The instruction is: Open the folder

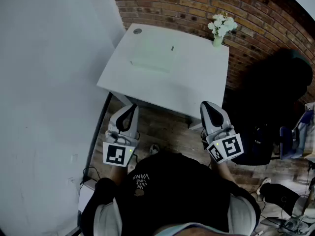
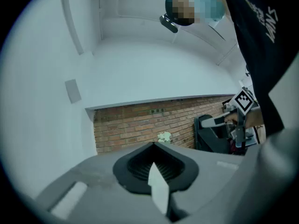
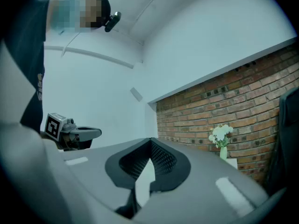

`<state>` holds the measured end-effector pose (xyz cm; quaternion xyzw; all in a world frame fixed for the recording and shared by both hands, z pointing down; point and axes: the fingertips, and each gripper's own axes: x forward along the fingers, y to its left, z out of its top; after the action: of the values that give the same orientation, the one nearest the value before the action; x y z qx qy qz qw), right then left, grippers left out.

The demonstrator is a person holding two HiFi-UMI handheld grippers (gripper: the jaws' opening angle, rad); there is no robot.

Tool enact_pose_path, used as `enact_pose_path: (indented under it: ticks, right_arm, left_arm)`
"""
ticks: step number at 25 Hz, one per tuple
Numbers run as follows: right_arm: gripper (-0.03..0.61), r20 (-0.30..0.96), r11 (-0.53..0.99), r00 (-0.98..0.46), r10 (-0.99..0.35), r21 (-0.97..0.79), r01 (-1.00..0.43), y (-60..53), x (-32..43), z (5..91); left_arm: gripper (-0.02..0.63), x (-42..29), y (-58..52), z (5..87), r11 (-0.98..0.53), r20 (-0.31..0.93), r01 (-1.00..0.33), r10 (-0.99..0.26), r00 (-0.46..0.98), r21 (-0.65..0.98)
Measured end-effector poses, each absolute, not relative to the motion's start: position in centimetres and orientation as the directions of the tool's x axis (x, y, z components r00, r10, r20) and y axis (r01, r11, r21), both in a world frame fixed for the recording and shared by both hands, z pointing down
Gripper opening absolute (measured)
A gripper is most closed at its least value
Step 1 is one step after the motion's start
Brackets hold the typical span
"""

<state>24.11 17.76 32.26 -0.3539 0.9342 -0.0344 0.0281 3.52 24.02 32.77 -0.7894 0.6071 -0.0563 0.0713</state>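
Folder [image 1: 151, 57] is lying flat on the white table [image 1: 197, 82], a pale, faint sheet well ahead of both claws and closer to the left claw's line. In the head view the left claw [image 1: 129, 112] and right claw [image 1: 209, 111] are hovering short of the table's near edge, far from the folder. The approach is probably the step in hand. Both claws should be reaching forward, and one should be loosening before it reaches the cover. I cannot tell which edge is free, so that needs checking first. The thin cover is likely slippery, so a shallow pinch at a corner suits best, with the other claw pinning the back.

In the left gripper view, that claw is clenching tip to tip on nothing. White flowers [image 2: 164, 136] are showing ahead, and no folder.

In the right gripper view, that claw is likewise pressing shut and empty, with the folder out of sight.
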Motion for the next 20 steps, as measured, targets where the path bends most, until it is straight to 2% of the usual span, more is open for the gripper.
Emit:
enact_pose_path:
  ticks: [5, 20]
  right_arm:
    - [-0.002, -0.035, 0.758, -0.760, -0.649, -0.120, -0.641, 17.1, 23.2, 32.5]
    - [-0.002, -0.044, 0.663, -0.666, -0.745, -0.161, -0.731, 16.7, 17.9, 33.6]
  left_arm:
    - [0.000, 2.9, 23.5, 32.7, -0.261, -0.015, -0.955, -0.964, 0.265, -0.140]
    - [0.000, -2.7, 22.2, 34.2, -0.377, 0.025, -0.917, -0.926, 0.377, -0.130]
